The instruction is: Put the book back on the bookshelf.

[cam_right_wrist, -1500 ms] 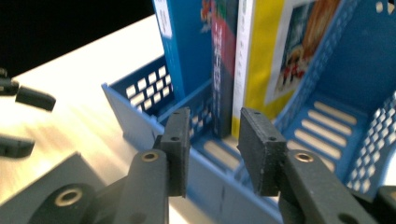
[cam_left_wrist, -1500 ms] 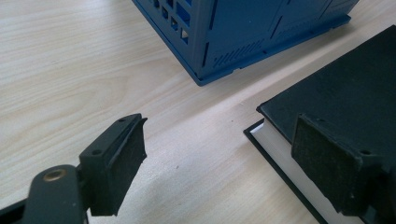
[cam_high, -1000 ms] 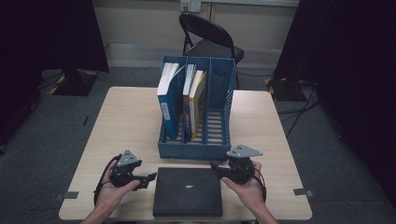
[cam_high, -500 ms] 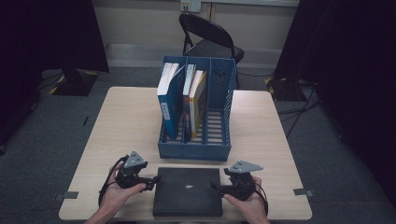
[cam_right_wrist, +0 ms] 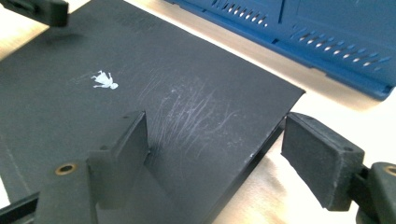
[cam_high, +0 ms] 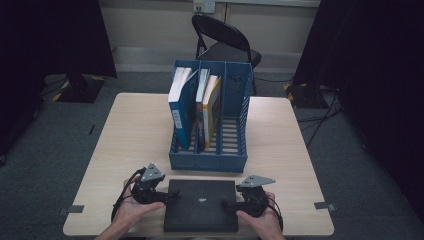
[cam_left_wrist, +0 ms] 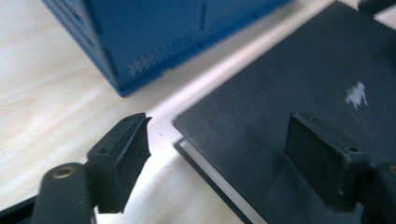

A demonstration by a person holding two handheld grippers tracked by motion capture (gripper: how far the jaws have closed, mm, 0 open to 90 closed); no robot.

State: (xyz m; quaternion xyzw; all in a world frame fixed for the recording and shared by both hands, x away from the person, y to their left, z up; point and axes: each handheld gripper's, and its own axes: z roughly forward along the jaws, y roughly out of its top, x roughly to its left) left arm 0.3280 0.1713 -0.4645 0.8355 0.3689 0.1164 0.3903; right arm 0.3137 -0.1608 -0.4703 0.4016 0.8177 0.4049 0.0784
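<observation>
A black book (cam_high: 201, 204) lies flat near the table's front edge, a small white figure on its cover (cam_right_wrist: 105, 80). My left gripper (cam_high: 167, 196) is at its left edge and open. One jaw stands over the bare table and the other over the cover (cam_left_wrist: 289, 79). My right gripper (cam_high: 230, 205) straddles the right edge. Its jaws have just been opening and stand wide, one above the cover, one beside the book's edge (cam_right_wrist: 261, 149), pressing on nothing.
A blue three-slot file holder (cam_high: 208, 161) stands just behind the book, with a blue book (cam_high: 182, 107) and a yellow one (cam_high: 212, 105) upright in it. The right slot holds no book. A folding chair (cam_high: 225, 45) sits beyond the wooden table (cam_high: 130, 130).
The right hand has sunk to the book's right edge. The left hand has slid right, up to the book's left edge. The book has not moved.
</observation>
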